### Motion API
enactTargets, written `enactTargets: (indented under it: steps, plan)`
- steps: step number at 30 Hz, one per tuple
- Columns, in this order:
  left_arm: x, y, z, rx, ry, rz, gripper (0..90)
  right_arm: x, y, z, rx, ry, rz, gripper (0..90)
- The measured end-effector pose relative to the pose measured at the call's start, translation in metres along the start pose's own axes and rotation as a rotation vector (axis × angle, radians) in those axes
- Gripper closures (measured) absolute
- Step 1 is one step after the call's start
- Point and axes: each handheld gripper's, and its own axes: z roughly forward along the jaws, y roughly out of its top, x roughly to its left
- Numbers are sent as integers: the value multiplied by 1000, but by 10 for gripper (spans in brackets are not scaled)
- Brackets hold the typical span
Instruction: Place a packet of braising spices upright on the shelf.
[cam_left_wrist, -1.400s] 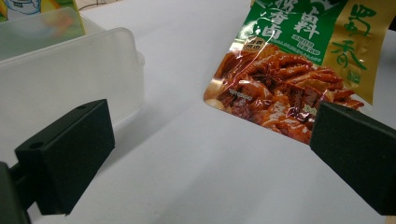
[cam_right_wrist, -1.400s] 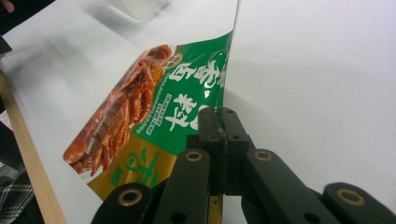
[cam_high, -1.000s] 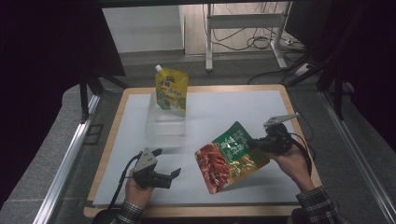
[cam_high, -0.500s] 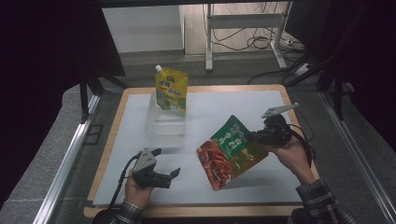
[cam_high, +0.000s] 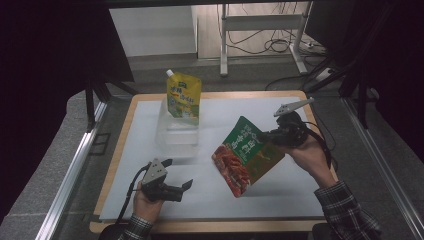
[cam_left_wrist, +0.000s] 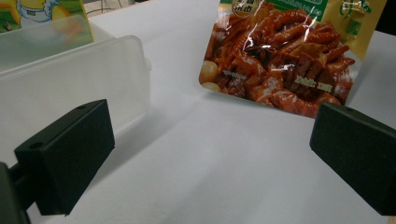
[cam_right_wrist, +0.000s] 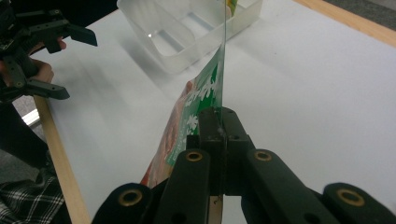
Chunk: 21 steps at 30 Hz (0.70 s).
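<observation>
My right gripper (cam_high: 267, 135) is shut on the top edge of a green and red snack pouch (cam_high: 245, 157) and holds it tilted above the white mat, right of centre. The right gripper view sees the pouch (cam_right_wrist: 205, 88) edge-on, pinched between the jaws (cam_right_wrist: 217, 121). My left gripper (cam_high: 178, 173) stands open near the front left with nothing in it. Between its jaws (cam_left_wrist: 210, 158), the left gripper view has the pouch's (cam_left_wrist: 280, 70) red lower end. A yellow spout pouch (cam_high: 184, 97) stands in a clear plastic container (cam_high: 176, 137) at the back.
A white mat (cam_high: 300, 195) covers the wooden table top, whose edge (cam_high: 112, 170) runs along the left. The clear container (cam_right_wrist: 187, 28) lies beyond the held pouch, and the left gripper (cam_right_wrist: 79, 65) appears at the upper left. Table legs and cables lie on the floor behind.
The right gripper has lifted the snack pouch and carried it up and a little left, toward the container. The left gripper has stayed in place, open.
</observation>
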Motion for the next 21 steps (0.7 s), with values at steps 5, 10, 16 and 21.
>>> enactTargets:
  steps: [5, 10, 16, 21]
  plan:
    - [0, 0, 0, -3, -5, -2, 0, 0, 10, -3, -9, 0, -9, 896]
    - [0, 0, 0, -6, -7, -3, 0, 1, 19, -4, -8, 0, -15, 897]
    - [1, 0, -1, -10, -6, -1, 0, 5, 32, -3, -13, 0, -41, 897]
    - [1, 1, -2, -11, -2, 1, 0, 6, 42, -2, -11, -8, -65, 897]
